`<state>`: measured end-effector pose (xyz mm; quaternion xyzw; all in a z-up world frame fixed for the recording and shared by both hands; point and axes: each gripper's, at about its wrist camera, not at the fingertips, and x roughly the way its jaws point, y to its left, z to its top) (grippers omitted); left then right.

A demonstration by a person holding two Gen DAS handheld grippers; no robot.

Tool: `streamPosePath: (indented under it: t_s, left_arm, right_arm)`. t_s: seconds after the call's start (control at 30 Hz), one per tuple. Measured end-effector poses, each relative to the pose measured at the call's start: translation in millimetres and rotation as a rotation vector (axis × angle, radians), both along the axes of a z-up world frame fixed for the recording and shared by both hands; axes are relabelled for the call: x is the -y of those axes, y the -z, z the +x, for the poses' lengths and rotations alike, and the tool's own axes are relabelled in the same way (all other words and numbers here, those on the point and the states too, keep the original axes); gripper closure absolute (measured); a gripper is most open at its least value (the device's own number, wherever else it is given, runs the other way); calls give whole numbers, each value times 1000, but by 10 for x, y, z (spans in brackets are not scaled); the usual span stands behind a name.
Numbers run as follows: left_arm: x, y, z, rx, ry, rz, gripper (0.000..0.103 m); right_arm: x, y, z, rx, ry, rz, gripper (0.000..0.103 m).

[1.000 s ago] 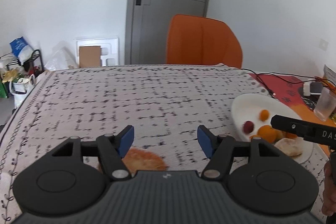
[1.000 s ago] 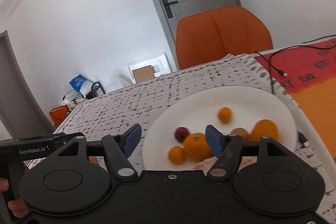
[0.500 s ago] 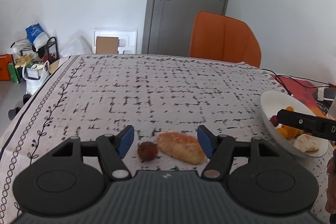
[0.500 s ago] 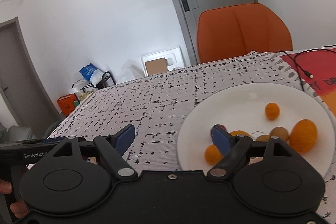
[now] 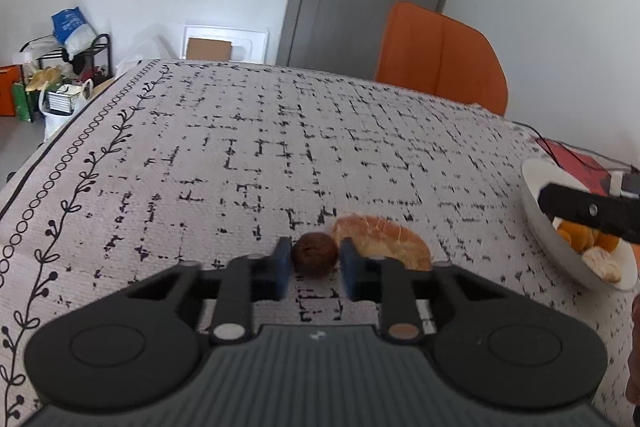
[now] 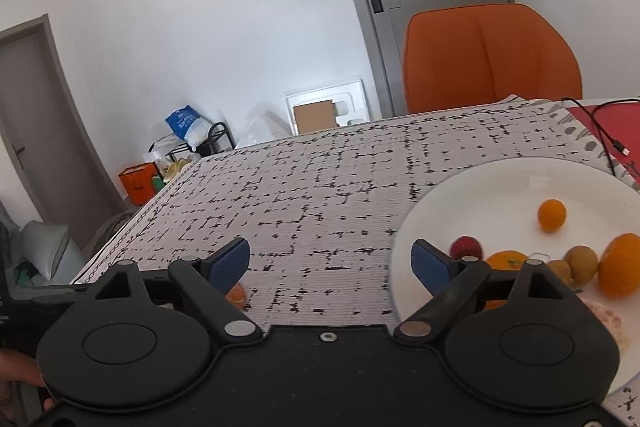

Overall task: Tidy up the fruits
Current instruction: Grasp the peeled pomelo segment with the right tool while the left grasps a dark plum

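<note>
My left gripper (image 5: 313, 259) is shut on a small brown round fruit (image 5: 315, 253) resting on the patterned tablecloth. A piece of orange peel (image 5: 384, 242) lies just right of it. The white plate (image 5: 538, 223) at the right holds orange fruits and a peeled segment (image 5: 602, 263). In the right wrist view the plate (image 6: 500, 187) holds a small orange (image 6: 551, 214), a red fruit (image 6: 465, 247), a brown fruit (image 6: 582, 261) and larger oranges (image 6: 619, 265). My right gripper (image 6: 331, 263) is open and empty, left of the plate, above the cloth.
An orange chair (image 5: 442, 57) stands behind the table's far edge. A black cable (image 6: 602, 131) and red mat (image 6: 608, 119) lie beyond the plate. The right gripper's body (image 5: 588, 211) reaches over the plate. Bags and a rack (image 5: 60, 67) stand on the floor at left.
My left gripper has closed its fingers around the brown fruit. My right gripper has moved left, away from over the plate, staying open.
</note>
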<state>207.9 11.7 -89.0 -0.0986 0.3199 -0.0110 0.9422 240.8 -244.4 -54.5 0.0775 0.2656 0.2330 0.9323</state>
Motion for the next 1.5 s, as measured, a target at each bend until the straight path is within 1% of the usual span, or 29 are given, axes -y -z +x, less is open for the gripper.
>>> streamPosePath:
  t_s: [0.33, 0.43, 0.67, 0.93, 1.03, 1.2, 1.3, 1.37, 1.43, 1.5]
  left_arm:
    - [-197, -110, -138, 14, -63, 16, 79]
    - [-253, -138, -186, 17, -80, 15, 80]
    - [-391, -162, -290, 20, -122, 16, 80]
    - [-505, -174, -392, 22, -155, 19, 79]
    - [-547, -167, -430, 18, -169, 15, 79]
    - [-610, -159, -486, 18, -194, 19, 79]
    - [-649, -160, -506, 21, -210, 16, 79]
    - [-652, -158, -513, 23, -214, 13, 79]
    - [-654, -154, -517, 24, -214, 12, 79]
    - [-663, -149, -531, 23, -211, 8, 79]
  right_arm:
    - [-283, -8, -1, -6, -105, 17, 15]
    - [-374, 12, 15, -20, -132, 17, 15]
    - [-588, 62, 25, -47, -198, -2, 16]
    - [-762, 149, 61, -66, -233, -35, 17]
    - [-819, 191, 87, -77, -240, -43, 21]
    - [-919, 276, 134, -96, -249, -58, 23]
    - [-976, 299, 125, -80, -257, -77, 23]
    - [-1019, 294, 124, -77, -270, -85, 26]
    - [-1052, 289, 96, -76, -284, -95, 33]
    - [-1092, 274, 37, -74, -298, -111, 35]
